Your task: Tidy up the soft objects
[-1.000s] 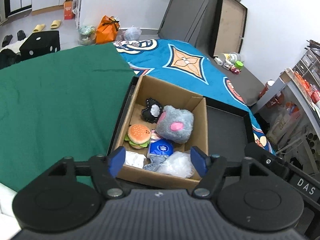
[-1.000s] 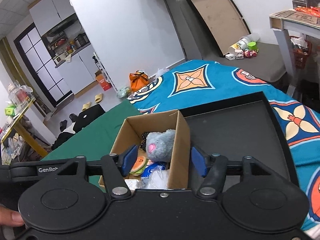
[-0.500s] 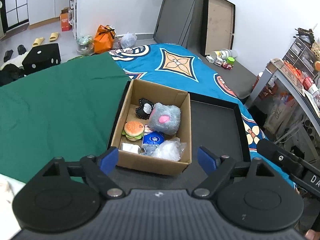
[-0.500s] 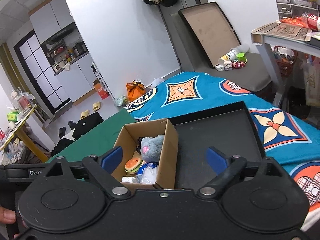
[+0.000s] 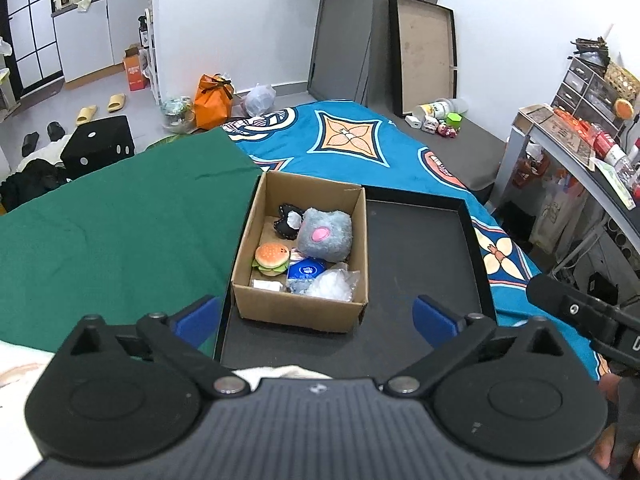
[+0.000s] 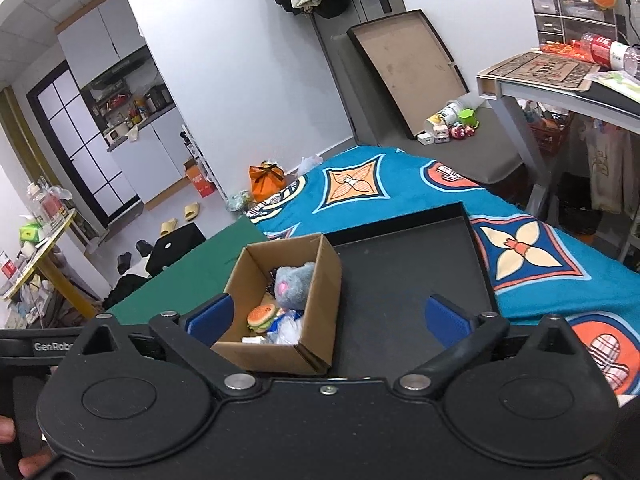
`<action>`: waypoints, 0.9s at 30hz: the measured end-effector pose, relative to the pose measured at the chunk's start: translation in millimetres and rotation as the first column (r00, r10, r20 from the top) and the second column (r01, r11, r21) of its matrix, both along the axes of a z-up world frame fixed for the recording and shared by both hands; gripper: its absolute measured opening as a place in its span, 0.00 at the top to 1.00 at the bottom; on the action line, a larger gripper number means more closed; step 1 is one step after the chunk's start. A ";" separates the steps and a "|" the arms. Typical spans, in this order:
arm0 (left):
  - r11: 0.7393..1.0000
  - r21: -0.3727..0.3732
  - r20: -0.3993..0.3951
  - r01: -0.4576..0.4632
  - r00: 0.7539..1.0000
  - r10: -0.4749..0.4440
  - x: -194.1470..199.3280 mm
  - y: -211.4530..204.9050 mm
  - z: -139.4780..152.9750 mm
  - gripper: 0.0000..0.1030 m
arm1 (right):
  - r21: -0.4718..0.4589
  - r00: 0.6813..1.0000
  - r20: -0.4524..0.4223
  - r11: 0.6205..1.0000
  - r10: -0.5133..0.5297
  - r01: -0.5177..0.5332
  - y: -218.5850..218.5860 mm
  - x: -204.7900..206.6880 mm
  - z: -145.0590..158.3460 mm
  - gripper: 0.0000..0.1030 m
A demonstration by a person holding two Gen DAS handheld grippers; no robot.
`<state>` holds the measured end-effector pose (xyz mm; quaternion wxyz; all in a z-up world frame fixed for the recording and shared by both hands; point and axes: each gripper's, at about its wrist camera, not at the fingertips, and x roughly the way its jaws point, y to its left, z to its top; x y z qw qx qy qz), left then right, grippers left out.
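- The left gripper (image 5: pixel 316 316) has its blue pads spread wide; its jaws have just been opening, with nothing gripped between them. The cardboard box (image 5: pixel 298 310) lies beyond the fingertips, untouched.
- The right gripper (image 6: pixel 327 316) is likewise spread wide after just opening, its pads clear of the box and holding nothing.
- The box sits in the left part of a black tray (image 5: pixel 420 248), against the tray's left rim.
- Inside the box: a grey plush with a pink patch (image 5: pixel 326 236) toward the far right, a black-and-white soft toy (image 5: pixel 287 222) touching it on the left, a burger plush (image 5: pixel 272 259) at the left wall, a blue packet (image 5: pixel 306 270) in the middle, and crumpled clear plastic (image 5: pixel 332 286) at the near right.
- The tray rests on a patterned blue blanket (image 5: pixel 348 148); a green cloth (image 5: pixel 120 220) lies to the left.
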<state>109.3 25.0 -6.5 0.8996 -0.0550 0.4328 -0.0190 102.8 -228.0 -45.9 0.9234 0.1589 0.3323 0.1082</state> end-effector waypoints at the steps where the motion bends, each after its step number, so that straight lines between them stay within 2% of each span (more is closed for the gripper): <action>1: 1.000 0.003 0.003 0.000 1.000 0.000 -2.8 -1.1 1.9 0.01 | -0.001 1.000 -0.001 1.000 -0.002 0.002 -1.9 -2.3 0.9 0.00; 11: 1.000 0.016 0.043 0.014 0.999 -0.014 -33.7 -14.2 26.8 0.01 | -0.032 0.999 -0.007 0.998 -0.047 0.046 -23.2 -28.5 12.0 0.00; 27: 1.000 0.024 0.123 0.011 0.992 -0.014 -85.2 -23.9 49.9 0.01 | -0.050 0.999 0.015 0.998 -0.045 0.046 -46.1 -72.0 27.4 0.00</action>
